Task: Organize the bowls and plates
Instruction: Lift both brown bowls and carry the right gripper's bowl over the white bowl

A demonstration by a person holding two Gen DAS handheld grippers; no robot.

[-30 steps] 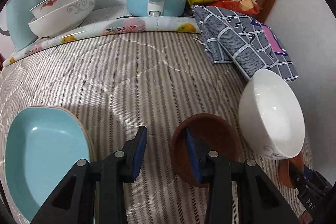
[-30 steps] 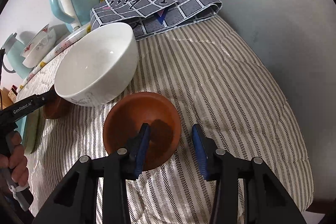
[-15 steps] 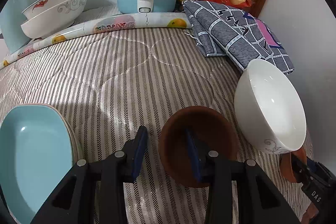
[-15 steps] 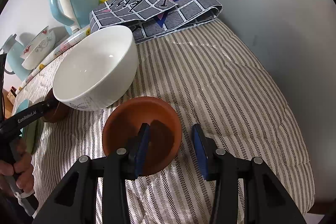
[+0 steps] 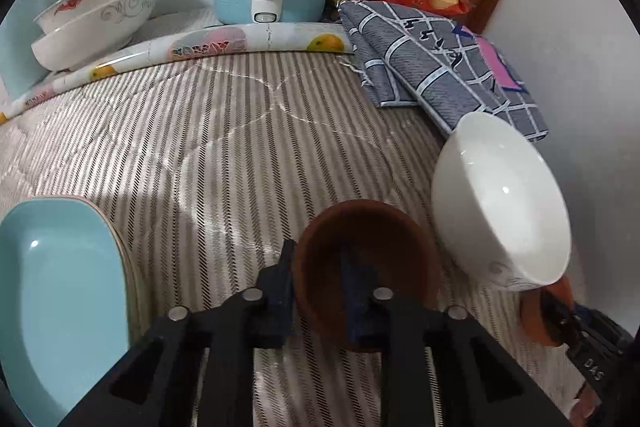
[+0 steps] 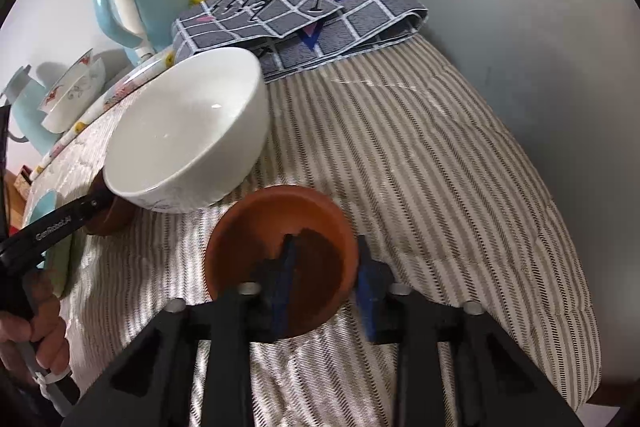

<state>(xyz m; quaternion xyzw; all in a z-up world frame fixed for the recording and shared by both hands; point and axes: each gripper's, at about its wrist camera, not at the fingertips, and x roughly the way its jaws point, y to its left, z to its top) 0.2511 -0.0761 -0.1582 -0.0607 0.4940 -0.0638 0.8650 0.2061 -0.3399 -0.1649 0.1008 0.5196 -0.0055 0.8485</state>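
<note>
Both grippers straddle small brown bowls on the striped quilt. The left gripper (image 5: 318, 279) is closing narrow across the near rim of one brown bowl (image 5: 384, 227); the right gripper (image 6: 326, 279) is closing likewise on the terracotta bowl (image 6: 280, 223). Contact seems made, though blur hides it. A white bowl (image 6: 184, 135) stands between them, tilted.
</note>
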